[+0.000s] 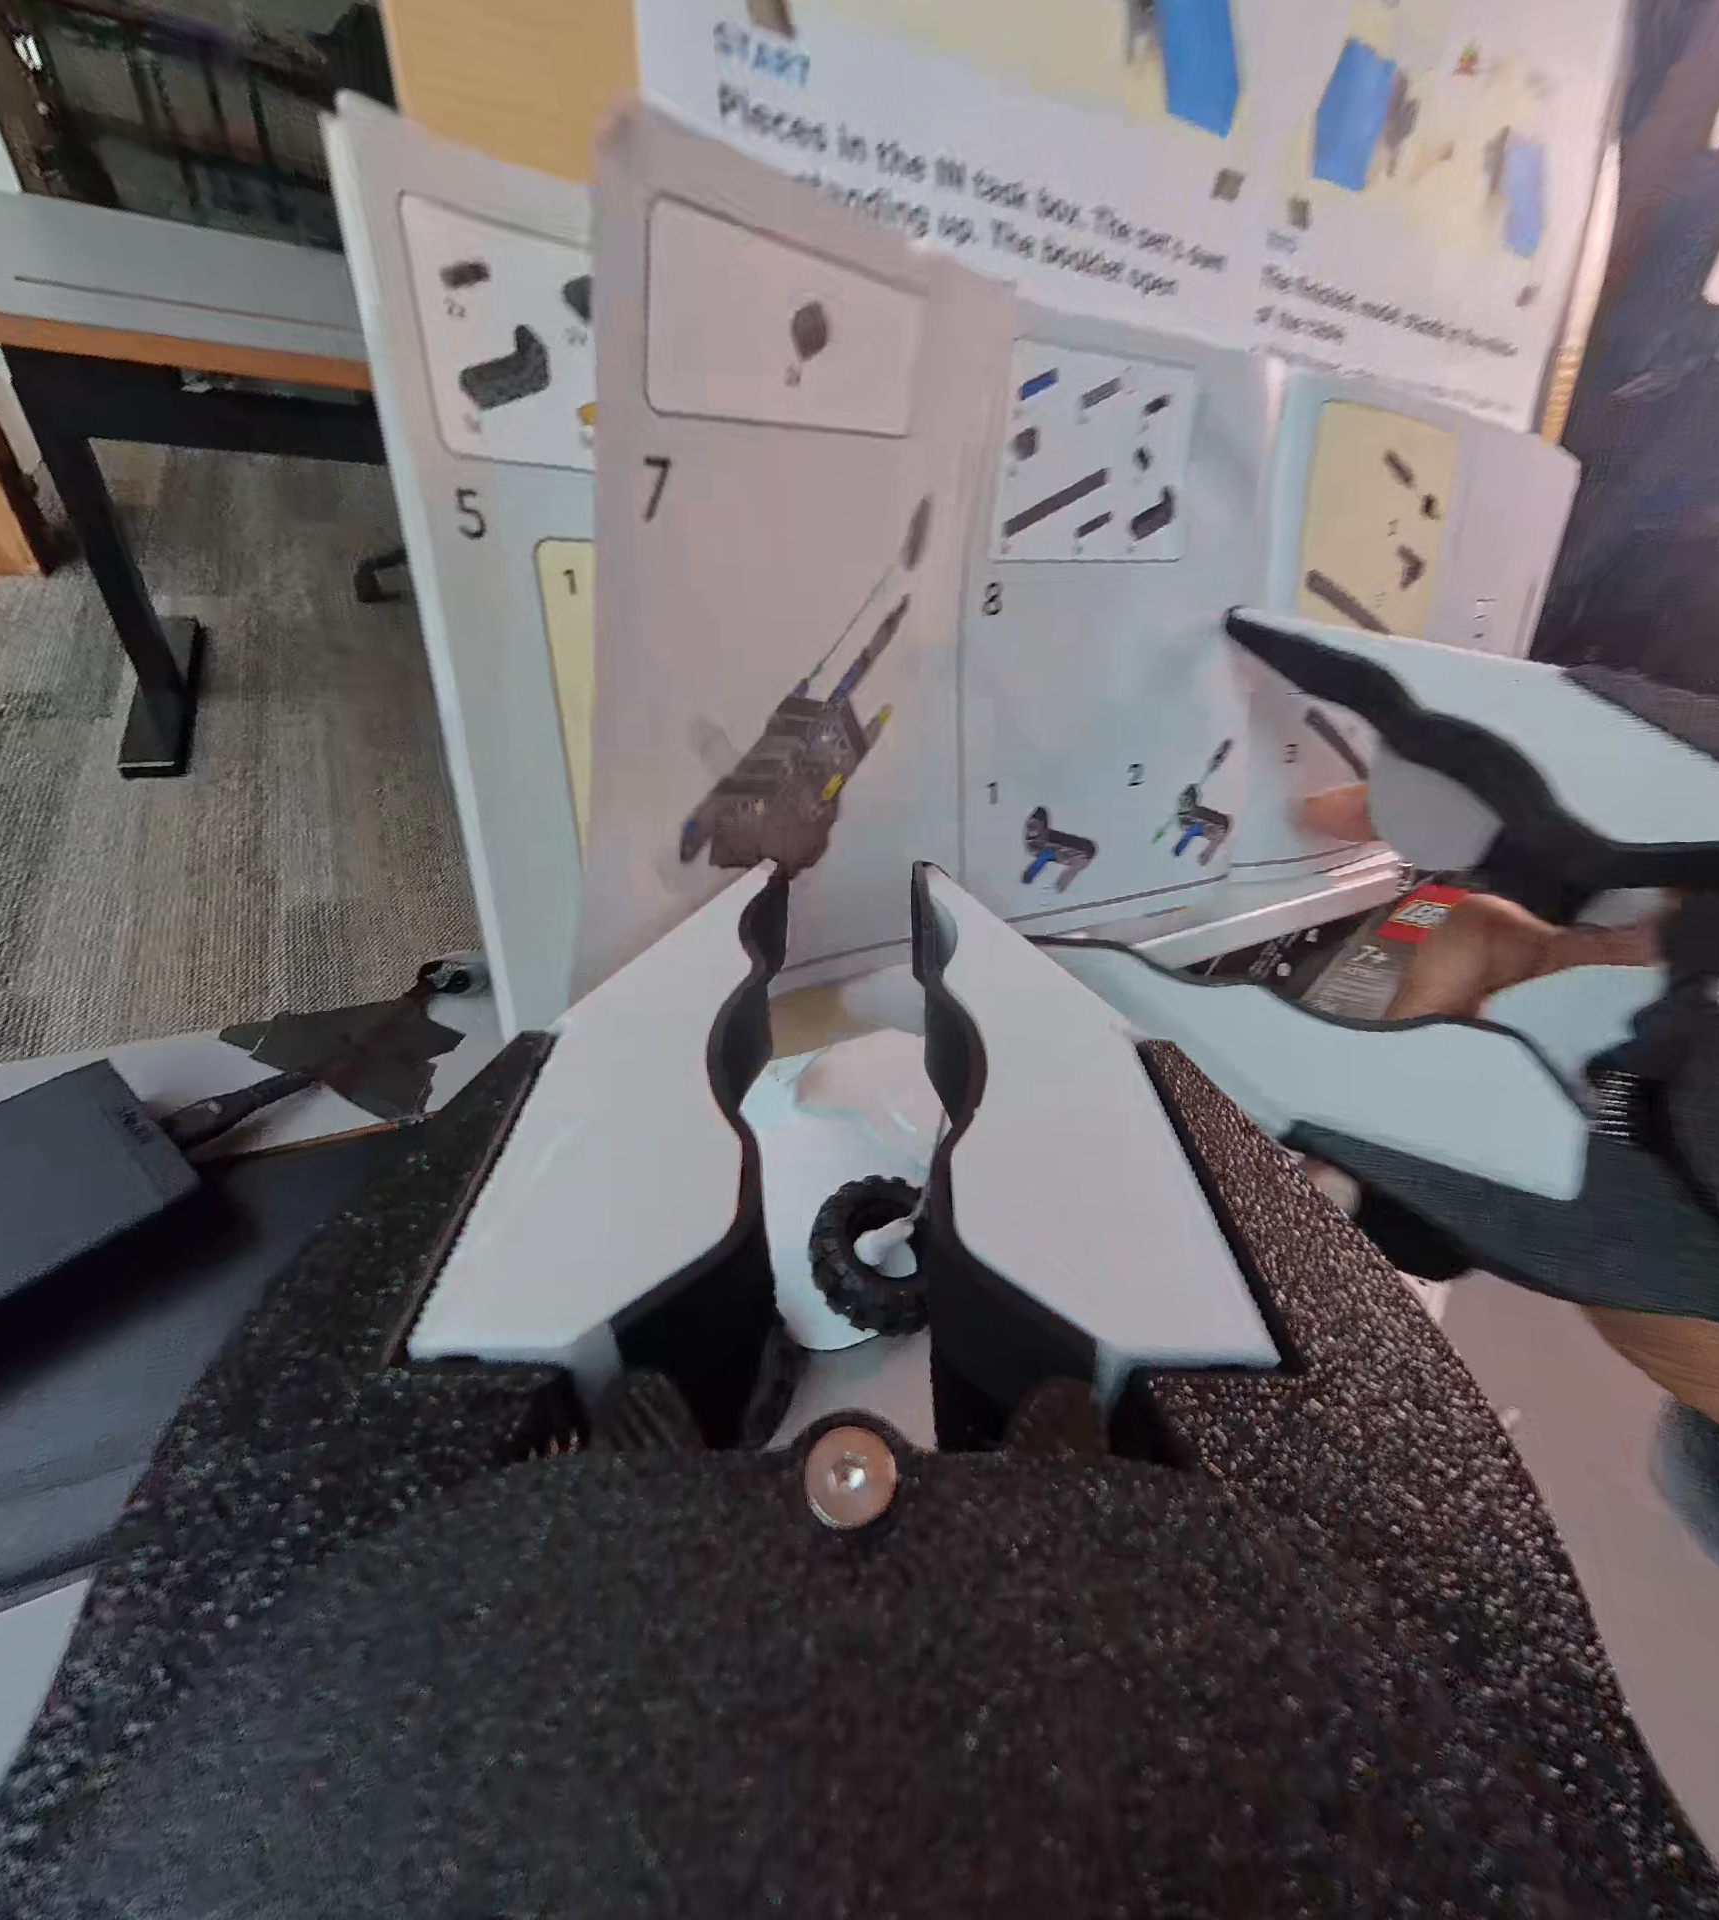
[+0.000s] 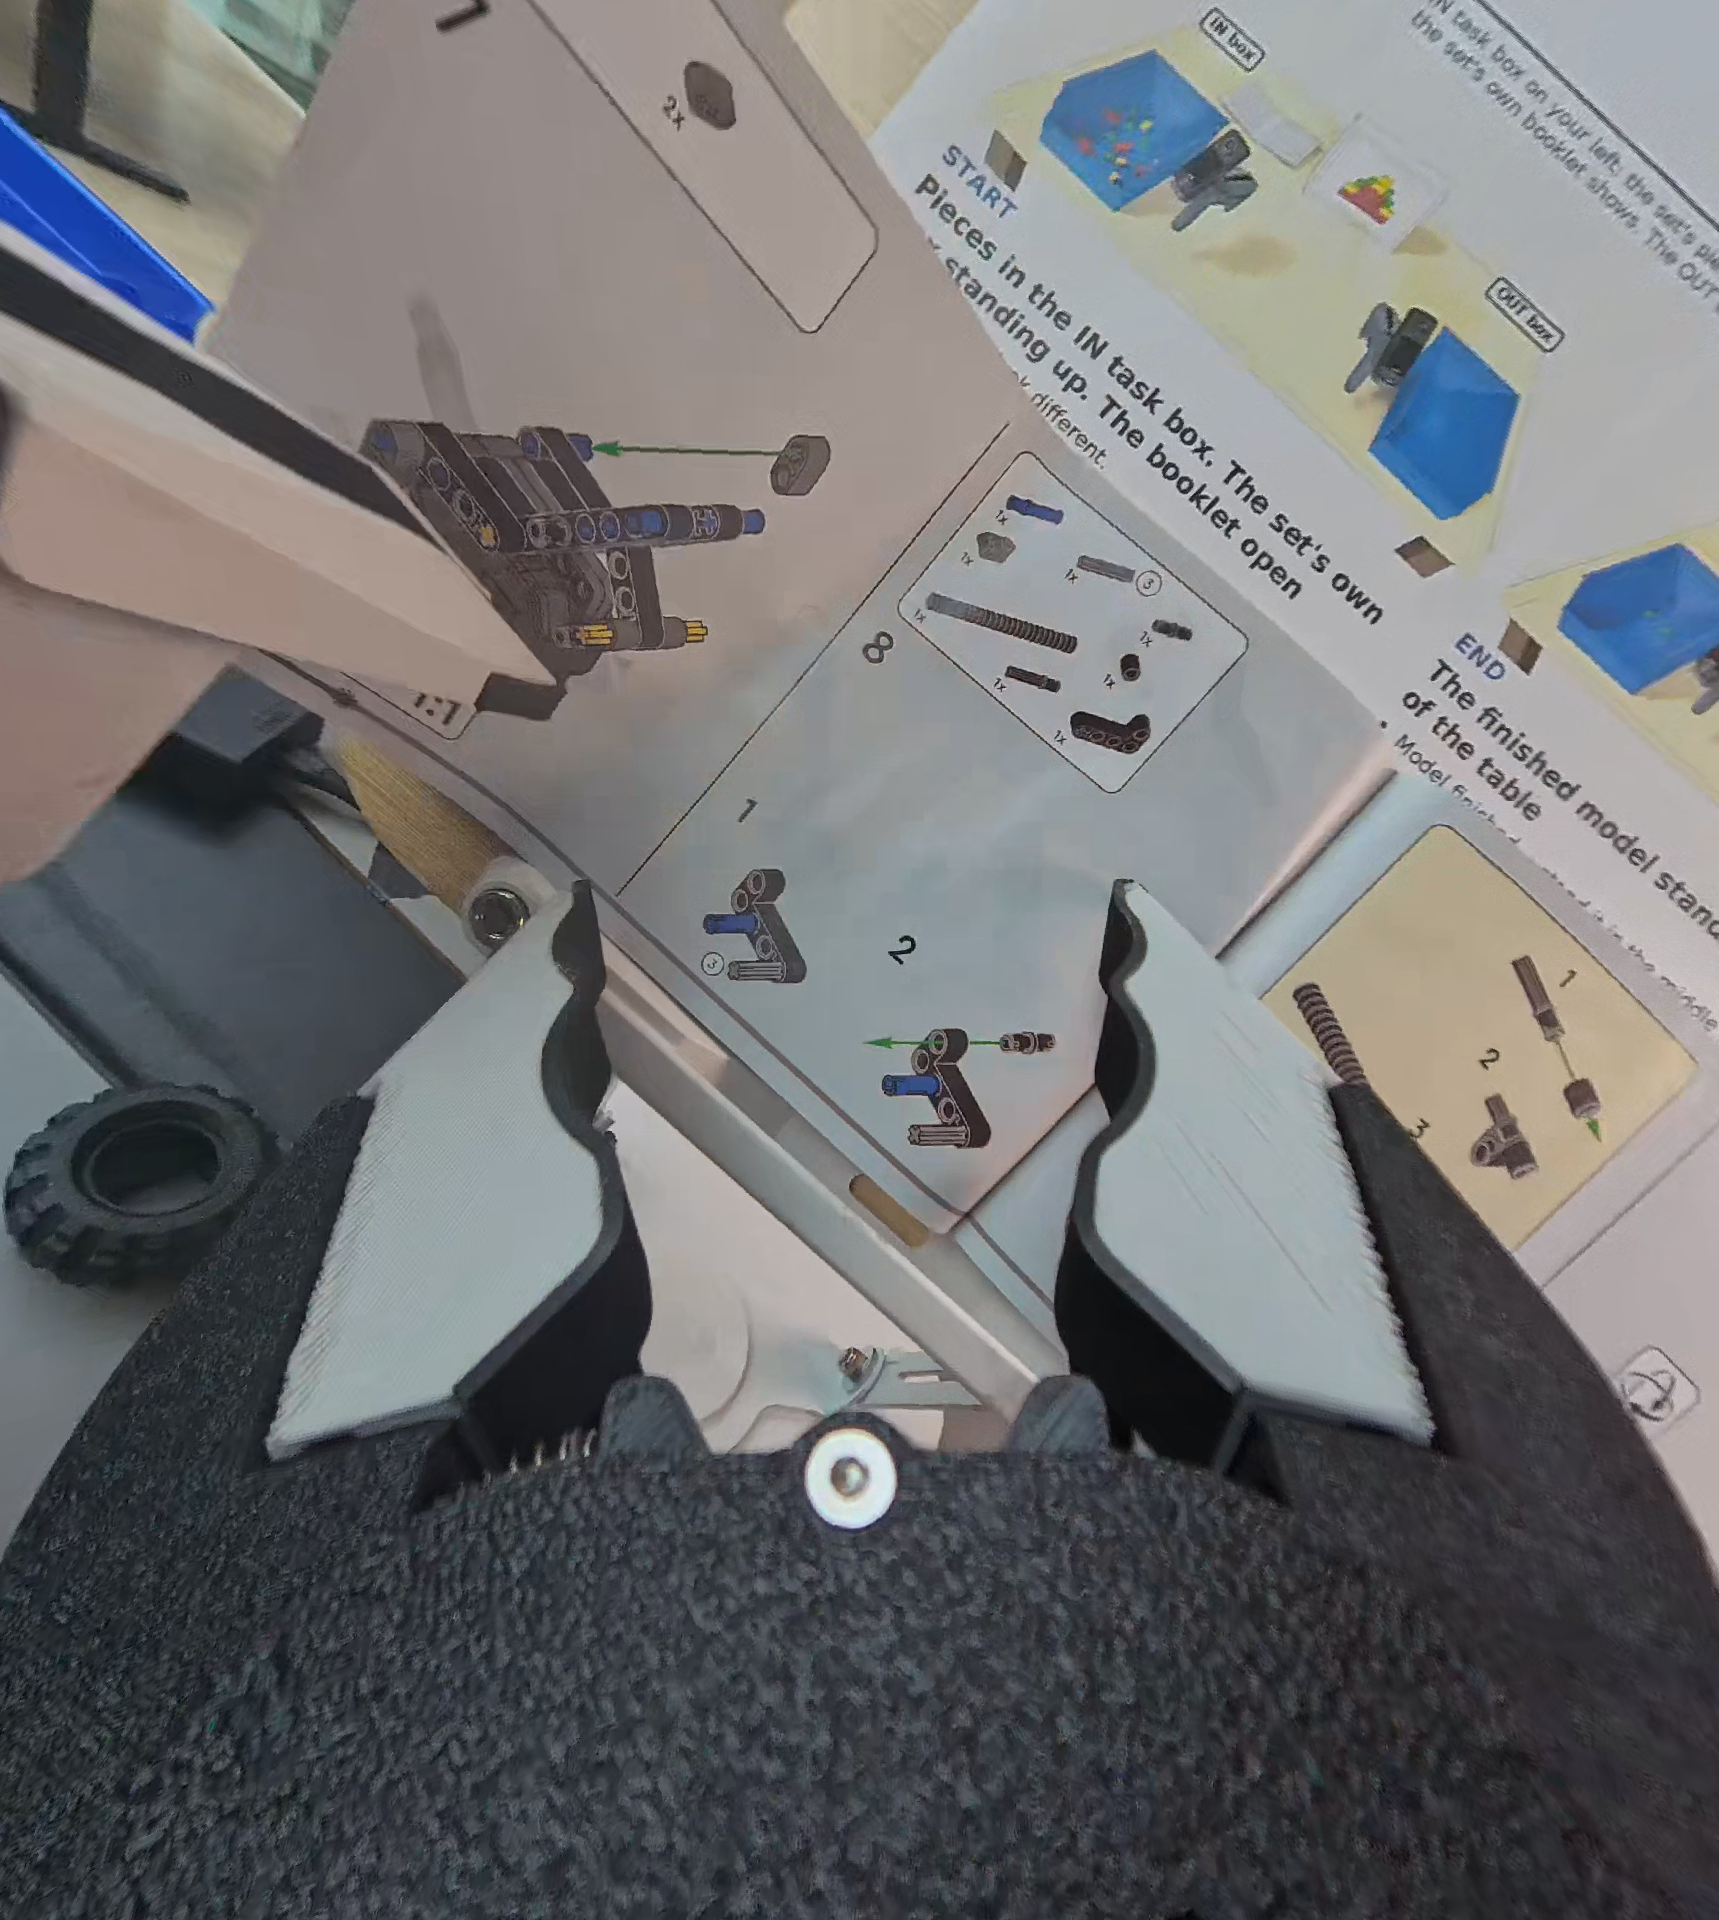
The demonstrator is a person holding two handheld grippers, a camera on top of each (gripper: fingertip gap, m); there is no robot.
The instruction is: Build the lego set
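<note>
White plastic fingers on the left gripper stand a little apart, with nothing clamped between them; their tips are up against a loose page of the booklet, the one that stands out from the others, at its lower edge. Whether the tips actually touch the paper cannot be told, since the page is blurred there. Below, seen through the gap between the fingers, a small black tyre lies on the white table, not held by anything.

On the other side, the right gripper is spread wide and empty, pointing at the spread of the same booklet, where small assemblies are drawn. In the left wrist view its upper finger reaches across the right-hand page. The same tyre shows on the table at the left of the right wrist view, well clear of the fingers. Behind the booklet hangs a large printed sheet with pictures of blue boxes.

By the look of it, the step in hand is handling or consulting the booklet, not joining parts. Next should come settling the loose page flat so the wanted step shows, then going for pieces; apart from the tyre, none are in view.
</note>
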